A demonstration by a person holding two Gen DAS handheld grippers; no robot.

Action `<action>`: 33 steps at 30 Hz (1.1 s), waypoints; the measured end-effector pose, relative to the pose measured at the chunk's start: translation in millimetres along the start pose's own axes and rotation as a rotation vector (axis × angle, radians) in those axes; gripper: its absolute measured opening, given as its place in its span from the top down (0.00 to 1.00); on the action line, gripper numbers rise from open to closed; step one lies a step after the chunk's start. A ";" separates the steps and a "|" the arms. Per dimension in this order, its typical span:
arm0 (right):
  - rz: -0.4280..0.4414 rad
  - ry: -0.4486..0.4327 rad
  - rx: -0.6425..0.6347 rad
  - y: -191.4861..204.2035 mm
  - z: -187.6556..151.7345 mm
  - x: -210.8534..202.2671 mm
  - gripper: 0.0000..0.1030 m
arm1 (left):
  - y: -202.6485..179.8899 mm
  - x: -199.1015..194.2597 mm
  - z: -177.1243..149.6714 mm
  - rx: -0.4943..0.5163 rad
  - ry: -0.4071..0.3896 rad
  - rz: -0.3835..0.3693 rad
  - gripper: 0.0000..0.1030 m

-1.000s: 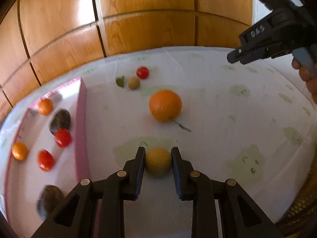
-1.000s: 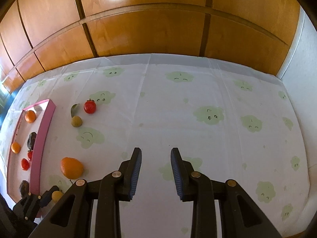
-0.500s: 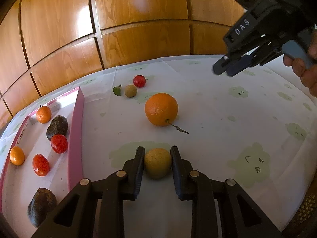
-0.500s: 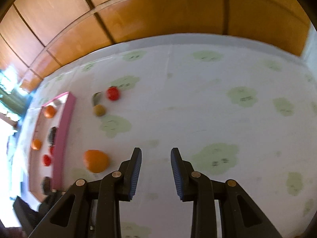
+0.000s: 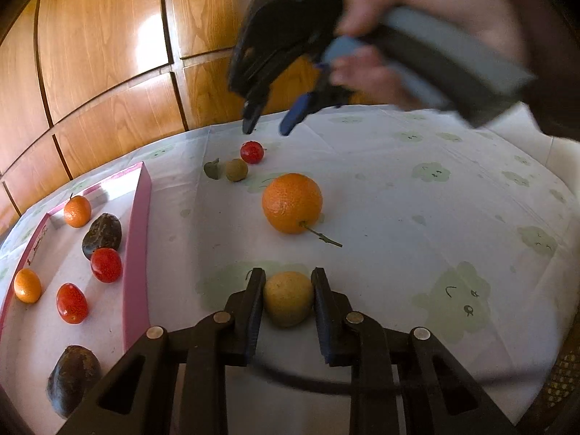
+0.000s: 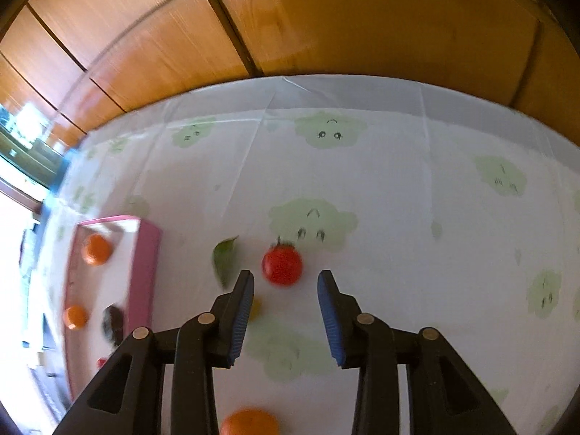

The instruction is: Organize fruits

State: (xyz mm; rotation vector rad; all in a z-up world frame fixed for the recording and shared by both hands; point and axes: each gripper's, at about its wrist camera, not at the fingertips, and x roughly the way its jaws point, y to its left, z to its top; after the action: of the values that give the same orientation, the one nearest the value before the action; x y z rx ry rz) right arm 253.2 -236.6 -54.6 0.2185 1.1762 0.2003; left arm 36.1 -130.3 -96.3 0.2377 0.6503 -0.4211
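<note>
My left gripper is shut on a small yellow fruit, just above the tablecloth. A pink tray to its left holds several small oranges, red tomatoes and dark fruits. A big orange lies ahead, with a small tan fruit, a green leaf and a red tomato beyond. My right gripper is open, hovering over the red tomato, and also shows in the left wrist view. The tray lies to its left.
A white tablecloth with green cloud faces covers the table. A wooden panelled wall stands right behind it. The big orange sits near the lower edge of the right wrist view.
My right gripper has swung left and forward across the table and now hangs over the red tomato. My left gripper stays shut on the yellow fruit, almost unmoved.
</note>
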 end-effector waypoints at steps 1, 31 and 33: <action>-0.004 0.009 0.004 -0.1 3.6 5.4 0.64 | -0.1 -0.1 -0.2 0.000 -0.002 -0.001 0.76; -0.232 0.091 -0.037 -112.2 -114.2 -51.0 0.73 | -1.3 3.2 2.5 -0.003 0.016 -0.010 0.76; -0.223 0.094 -0.033 -112.4 -115.2 -49.7 0.73 | 0.2 4.4 4.8 -0.009 0.029 -0.016 0.76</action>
State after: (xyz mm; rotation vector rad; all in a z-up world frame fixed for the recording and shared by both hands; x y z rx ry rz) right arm 132.5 -350.5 -83.5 0.0480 1.2795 0.0343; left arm 42.0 -133.1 -95.3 0.2308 0.6827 -0.4302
